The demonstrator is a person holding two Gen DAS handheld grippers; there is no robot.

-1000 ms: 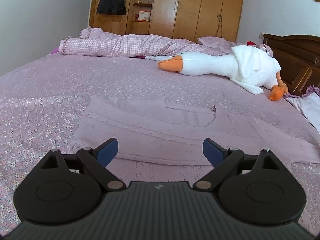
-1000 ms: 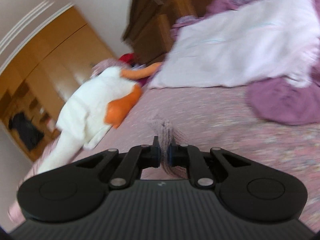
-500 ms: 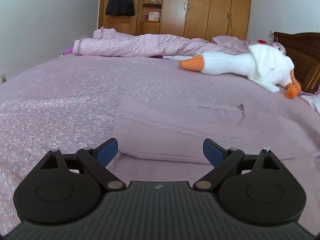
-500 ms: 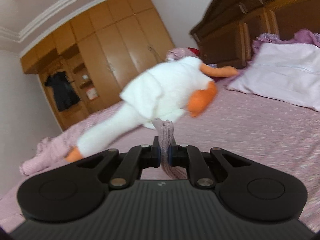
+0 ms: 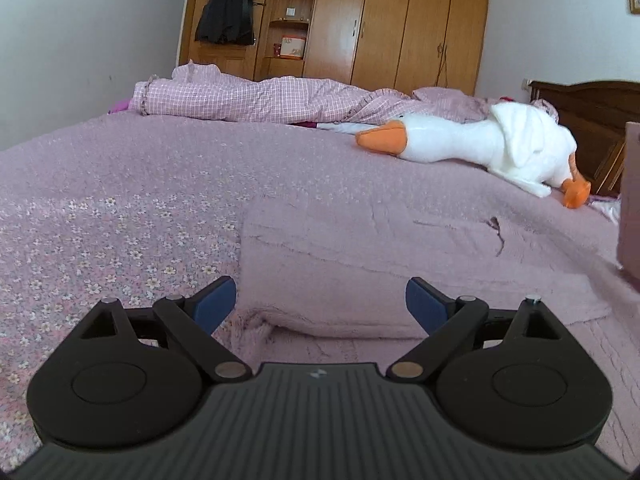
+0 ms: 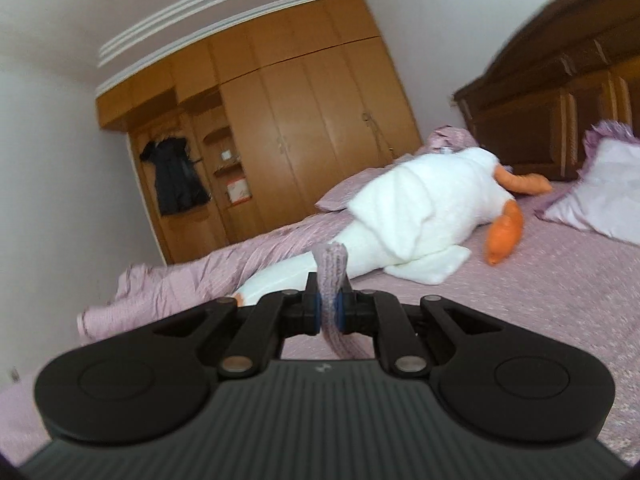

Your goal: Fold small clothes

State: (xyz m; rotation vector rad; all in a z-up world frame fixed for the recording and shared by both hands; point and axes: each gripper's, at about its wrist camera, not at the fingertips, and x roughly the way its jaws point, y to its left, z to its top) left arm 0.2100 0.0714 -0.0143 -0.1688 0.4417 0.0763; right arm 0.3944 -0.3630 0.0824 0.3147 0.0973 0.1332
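Our left gripper (image 5: 319, 301) hangs low over the bed (image 5: 120, 184), fingers (image 5: 212, 298) spread wide apart and holding nothing. The garment (image 5: 360, 264), a pale mauve knit, lies flat on the bed just ahead of and between those fingers, its near edge beside the left one. A raised strip of it shows at the far right. Our right gripper (image 6: 329, 307) has its fingers pressed together on a fold of the garment (image 6: 332, 276), which sticks up past the tips. Beyond both grippers lies a plush goose (image 5: 472, 148); behind it we note a checked quilt (image 5: 256, 96) and a wardrobe (image 5: 380, 24).
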